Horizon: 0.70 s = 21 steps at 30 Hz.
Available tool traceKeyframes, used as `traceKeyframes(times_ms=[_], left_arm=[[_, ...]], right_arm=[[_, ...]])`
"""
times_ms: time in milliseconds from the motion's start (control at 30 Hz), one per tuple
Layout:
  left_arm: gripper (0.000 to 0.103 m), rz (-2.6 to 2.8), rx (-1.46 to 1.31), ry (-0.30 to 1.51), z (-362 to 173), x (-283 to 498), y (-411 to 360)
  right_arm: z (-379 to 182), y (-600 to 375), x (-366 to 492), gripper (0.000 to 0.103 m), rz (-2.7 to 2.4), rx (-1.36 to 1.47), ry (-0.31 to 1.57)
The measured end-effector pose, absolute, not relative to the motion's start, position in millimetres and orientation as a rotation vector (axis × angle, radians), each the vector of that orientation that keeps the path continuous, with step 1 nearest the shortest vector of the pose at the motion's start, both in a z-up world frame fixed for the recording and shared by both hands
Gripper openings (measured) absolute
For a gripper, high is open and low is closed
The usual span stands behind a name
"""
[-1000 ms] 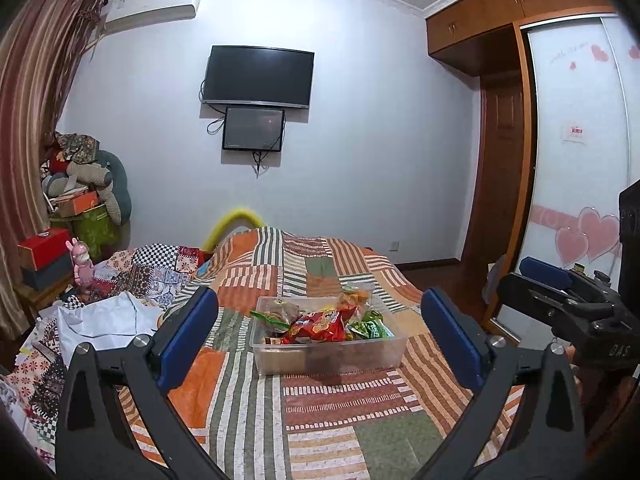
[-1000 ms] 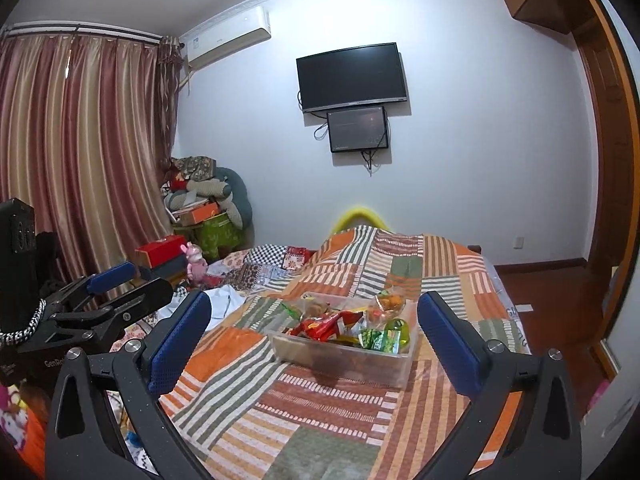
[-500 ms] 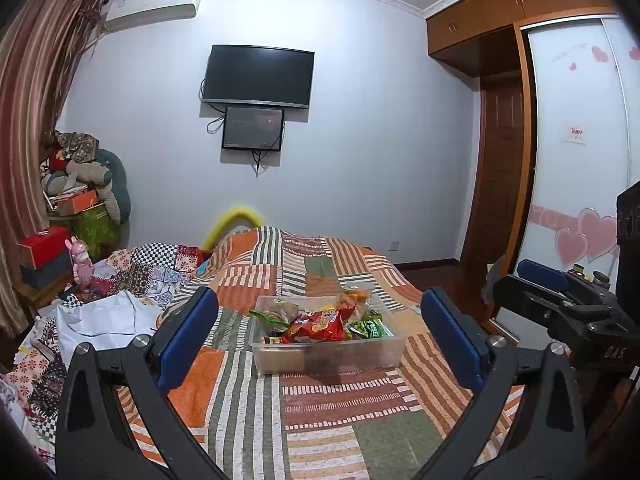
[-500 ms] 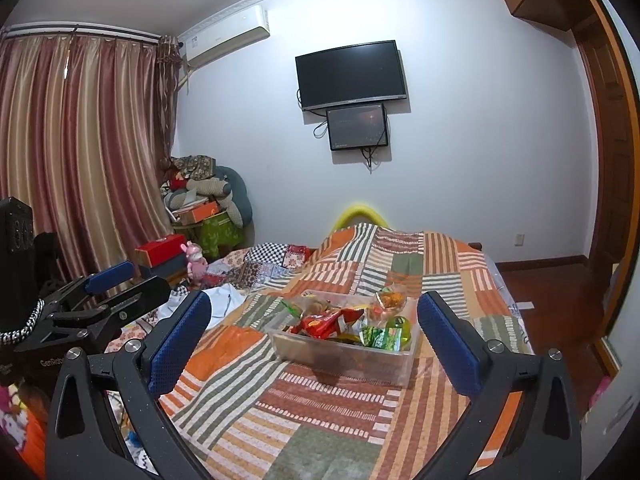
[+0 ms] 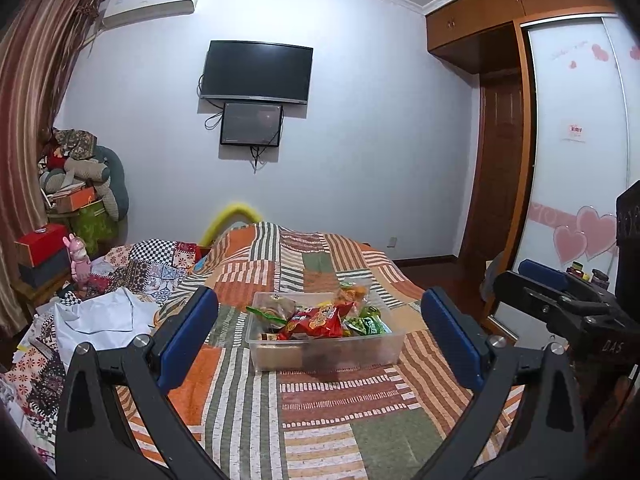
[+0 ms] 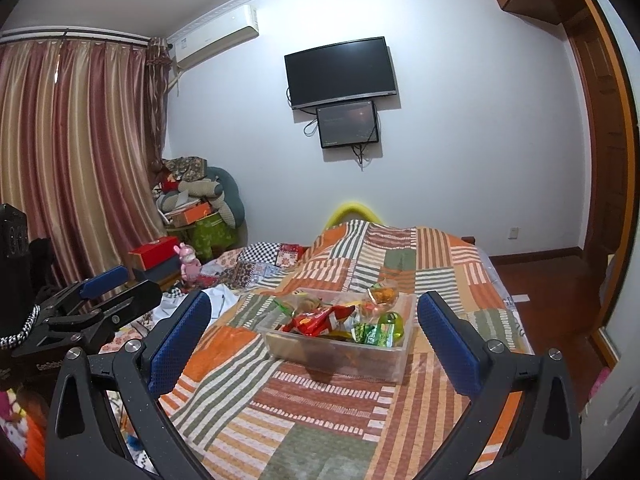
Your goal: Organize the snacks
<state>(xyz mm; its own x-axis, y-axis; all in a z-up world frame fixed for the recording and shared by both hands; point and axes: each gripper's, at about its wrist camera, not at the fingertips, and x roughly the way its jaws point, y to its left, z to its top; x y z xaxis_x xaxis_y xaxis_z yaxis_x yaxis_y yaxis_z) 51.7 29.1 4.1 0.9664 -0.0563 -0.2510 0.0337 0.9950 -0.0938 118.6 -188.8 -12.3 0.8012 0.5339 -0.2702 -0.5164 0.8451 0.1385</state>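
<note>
— Clear plastic is seen in the middle of the bed: what is held in it?

— A clear plastic bin [image 5: 326, 350] is set on the patchwork quilt [image 5: 320, 420], and it is filled with snack packets. A red packet [image 5: 316, 320] is laid across the top, green packets [image 5: 370, 324] are seen at its right, and an orange packet [image 5: 352, 292] is stood at the far side. Nothing of the snacks is seen outside the bin.

— How are the grippers held?

— The left gripper [image 5: 320, 340] is held spread wide above the near part of the quilt, with nothing between its blue pads [image 5: 188, 336]; the bin is framed between them but is not touched. The right gripper [image 6: 316, 340] is likewise released and empty, its blue pads wide apart, with the bin lying further off between them. Each gripper is also seen from the other's camera, at the edge of the view.

— And what is found around the bed?

— A white cloth [image 5: 104, 316] and patterned bedding are heaped at the left. A dark television [image 5: 256, 72] is mounted on the far wall, with a smaller screen [image 5: 251, 124] below it. Striped curtains [image 6: 72, 148] are hung at the left, and a wardrobe with pink hearts [image 5: 580, 184] is stood at the right.
</note>
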Motion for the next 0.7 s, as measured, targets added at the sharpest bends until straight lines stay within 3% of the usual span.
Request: traceKeyframes(times_ms=[700], left_arm=[[0.103,-0.064,-0.094,0.247,3.5,53.0,27.6]], right_arm=[[-11.6,-187.3,114.5,0.103,0.545,0.043,0.284]])
